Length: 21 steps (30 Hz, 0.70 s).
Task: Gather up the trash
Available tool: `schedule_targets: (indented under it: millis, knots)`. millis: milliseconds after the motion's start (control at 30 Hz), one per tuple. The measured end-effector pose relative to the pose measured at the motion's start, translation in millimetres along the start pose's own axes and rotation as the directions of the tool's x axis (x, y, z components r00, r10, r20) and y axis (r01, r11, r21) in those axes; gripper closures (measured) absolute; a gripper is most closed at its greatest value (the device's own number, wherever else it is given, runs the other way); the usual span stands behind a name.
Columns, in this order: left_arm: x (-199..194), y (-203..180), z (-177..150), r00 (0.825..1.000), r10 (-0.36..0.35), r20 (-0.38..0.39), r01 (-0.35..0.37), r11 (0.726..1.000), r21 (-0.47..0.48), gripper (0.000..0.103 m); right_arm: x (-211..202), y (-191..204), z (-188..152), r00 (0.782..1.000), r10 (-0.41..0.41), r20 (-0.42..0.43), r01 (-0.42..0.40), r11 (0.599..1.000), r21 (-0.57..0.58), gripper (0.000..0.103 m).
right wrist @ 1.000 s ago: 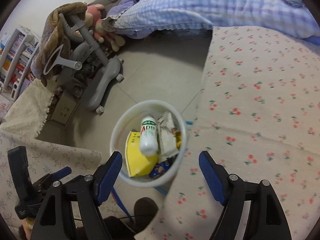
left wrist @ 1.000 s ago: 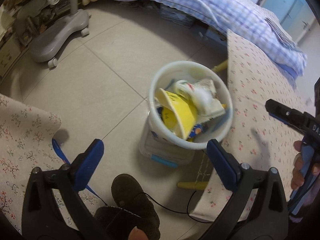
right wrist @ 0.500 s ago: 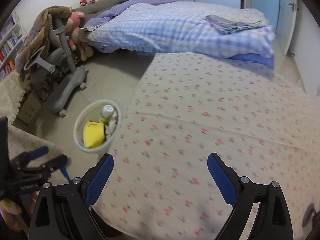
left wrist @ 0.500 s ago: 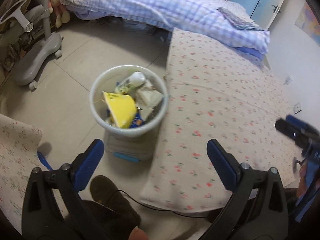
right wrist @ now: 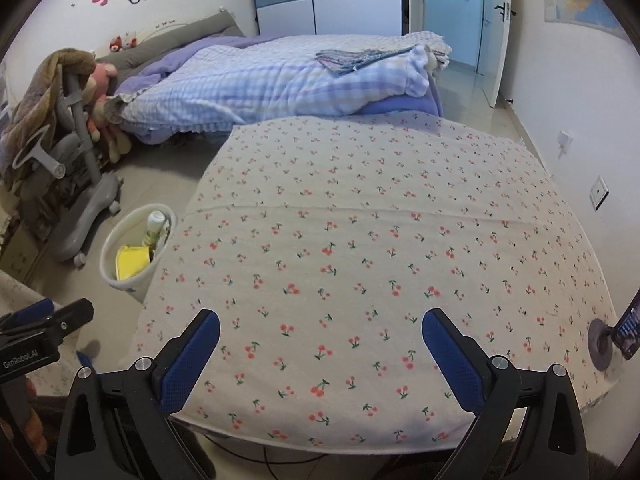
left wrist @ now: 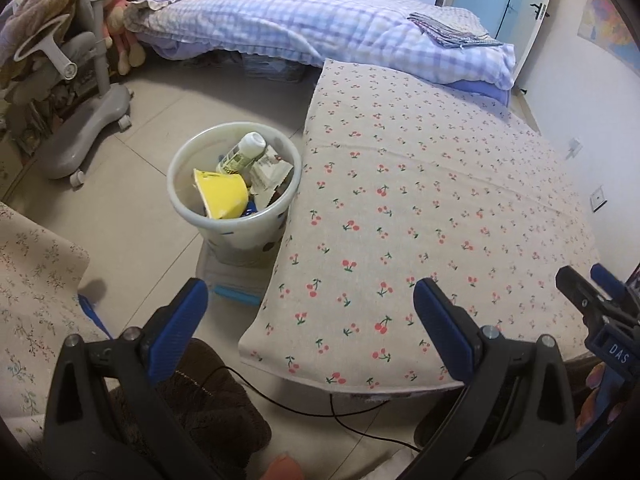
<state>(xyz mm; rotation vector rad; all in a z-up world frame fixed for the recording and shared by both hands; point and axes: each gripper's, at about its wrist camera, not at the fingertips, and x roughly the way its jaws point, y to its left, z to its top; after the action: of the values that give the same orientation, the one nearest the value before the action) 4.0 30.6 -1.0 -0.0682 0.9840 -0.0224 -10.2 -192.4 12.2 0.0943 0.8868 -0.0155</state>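
Note:
A white trash bin (left wrist: 236, 236) stands on the floor against the left edge of the cherry-print table (left wrist: 420, 200). It holds a white bottle (left wrist: 242, 154), a yellow container (left wrist: 222, 196) and crumpled wrappers (left wrist: 270, 170). My left gripper (left wrist: 310, 286) is open and holds nothing; it hangs over the table's near left corner, below and right of the bin. My right gripper (right wrist: 320, 316) is over the table (right wrist: 380, 240) with its jaws opening and nothing between them. The bin (right wrist: 120, 280) lies far to its left. No loose trash shows on the cloth.
A bed with a checked quilt (left wrist: 320, 28) lies beyond the table. A grey wheeled chair base (left wrist: 88, 132) stands left of the bin. A brown slipper (left wrist: 208, 400) and a black cable (left wrist: 320, 412) lie near the table's front edge. A phone on a stand (right wrist: 624, 330) sits at the far right.
Both views have swung right and pulled back from the bin, which now sits further left and smaller, with the table filling the frames. The right gripper's jaws have widened.

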Motion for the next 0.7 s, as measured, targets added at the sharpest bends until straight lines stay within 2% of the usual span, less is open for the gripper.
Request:
schedule_targets:
  millis: [167, 400, 700]
  knots:
    - [2.7, -5.5, -1.7, 1.0, 0.015, 0.01, -0.016, 1.0, 0.017, 0.001, 4.7, 9.6, -1.5, 0.997, -0.071, 0.033, 0.073, 0.995, -0.062, 0.001]
    - [0.6, -7.0, -4.3, 1.0, 0.017, 0.022, -0.017, 1.0, 0.02, 0.001, 5.6, 9.5, -2.2, 0.999, -0.041, 0.025, 0.042, 0.999, -0.03, 0.001]
    - [-3.0, -6.8, -4.6, 0.999, 0.021, 0.043, -0.022, 1.0, 0.021, 0.001, 3.7, 10.7, -1.3, 0.999, -0.041, 0.036, 0.042, 0.999, -0.019, 0.001]
